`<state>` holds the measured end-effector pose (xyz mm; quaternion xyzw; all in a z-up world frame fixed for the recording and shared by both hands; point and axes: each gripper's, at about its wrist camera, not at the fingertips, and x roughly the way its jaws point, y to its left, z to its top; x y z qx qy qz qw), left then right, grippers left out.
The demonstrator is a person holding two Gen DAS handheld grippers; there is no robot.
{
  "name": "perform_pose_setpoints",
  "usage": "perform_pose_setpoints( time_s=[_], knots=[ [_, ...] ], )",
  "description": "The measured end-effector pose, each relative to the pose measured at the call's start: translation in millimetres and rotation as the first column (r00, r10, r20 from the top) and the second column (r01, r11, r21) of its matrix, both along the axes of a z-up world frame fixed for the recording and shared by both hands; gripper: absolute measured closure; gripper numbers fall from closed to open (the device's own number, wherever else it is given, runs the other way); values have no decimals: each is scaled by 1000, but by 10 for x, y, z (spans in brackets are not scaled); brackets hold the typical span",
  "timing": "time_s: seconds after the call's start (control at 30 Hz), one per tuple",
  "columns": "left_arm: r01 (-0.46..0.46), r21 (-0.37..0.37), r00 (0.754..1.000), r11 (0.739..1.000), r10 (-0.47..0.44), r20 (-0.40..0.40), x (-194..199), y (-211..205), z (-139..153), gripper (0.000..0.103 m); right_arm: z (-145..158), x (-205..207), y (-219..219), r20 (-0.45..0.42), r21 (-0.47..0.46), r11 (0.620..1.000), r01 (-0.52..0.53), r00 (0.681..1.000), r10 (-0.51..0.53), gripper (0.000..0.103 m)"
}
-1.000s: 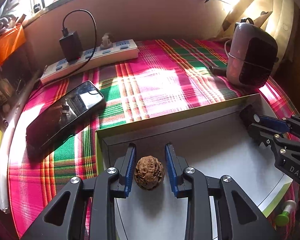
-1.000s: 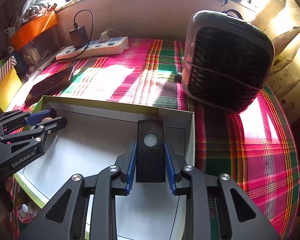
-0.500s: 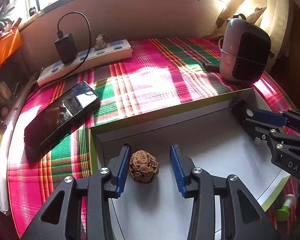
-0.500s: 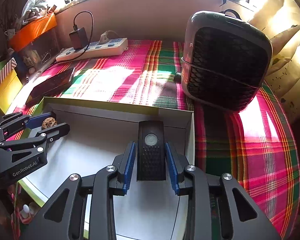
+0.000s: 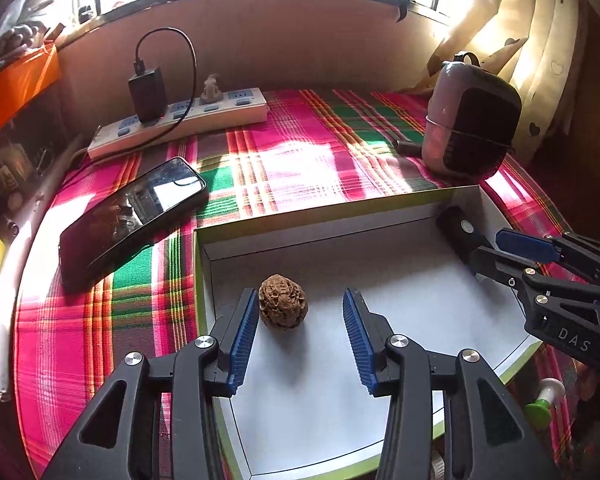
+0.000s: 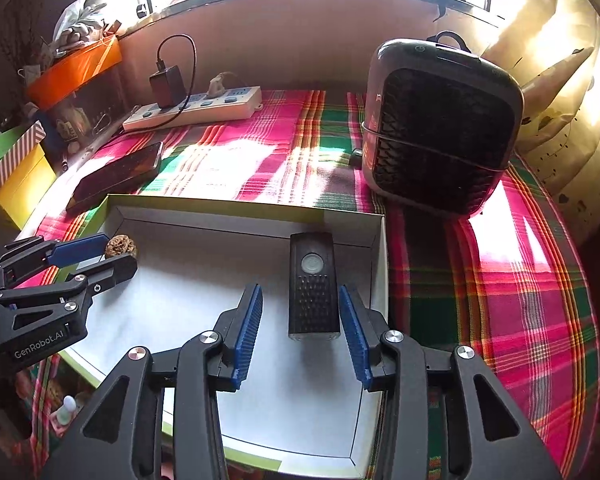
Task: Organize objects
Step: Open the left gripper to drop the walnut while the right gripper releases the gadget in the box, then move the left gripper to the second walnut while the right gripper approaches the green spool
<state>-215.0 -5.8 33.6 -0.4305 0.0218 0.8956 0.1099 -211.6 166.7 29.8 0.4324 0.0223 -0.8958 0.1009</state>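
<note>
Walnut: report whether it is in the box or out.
In. The walnut lies on the box floor, between the open left gripper fingers.

— How many things do you have in the box (image 5: 452, 196)?

— You have two: one walnut (image 5: 282, 306) and one black remote (image 6: 313, 286). That is one box in all, white inside with a green rim.

— And outside it, on your plaid cloth (image 5: 300, 156)?

— You can count one phone (image 5: 134, 216), one white power strip (image 5: 180, 122) carrying one black charger (image 5: 148, 94), and one heater (image 6: 440, 128).

— Grippers?

— You hold two: one left gripper (image 5: 300, 332) and one right gripper (image 6: 302, 328), each with two blue-padded fingers (image 5: 244, 336), so four pads.

— Anything at the edge?

— You can see one orange box (image 6: 76, 70) and one yellow box (image 6: 24, 188) at your left.
</note>
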Motion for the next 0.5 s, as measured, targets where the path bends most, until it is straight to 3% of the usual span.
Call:
perform_pose_setpoints(
  time_s=[0.5],
  knots=[
    [-10, 19, 998, 1000, 11, -54, 533, -19, 154, 60, 133, 454, 80, -39, -40, 999, 18, 999, -20, 57]
  ],
)
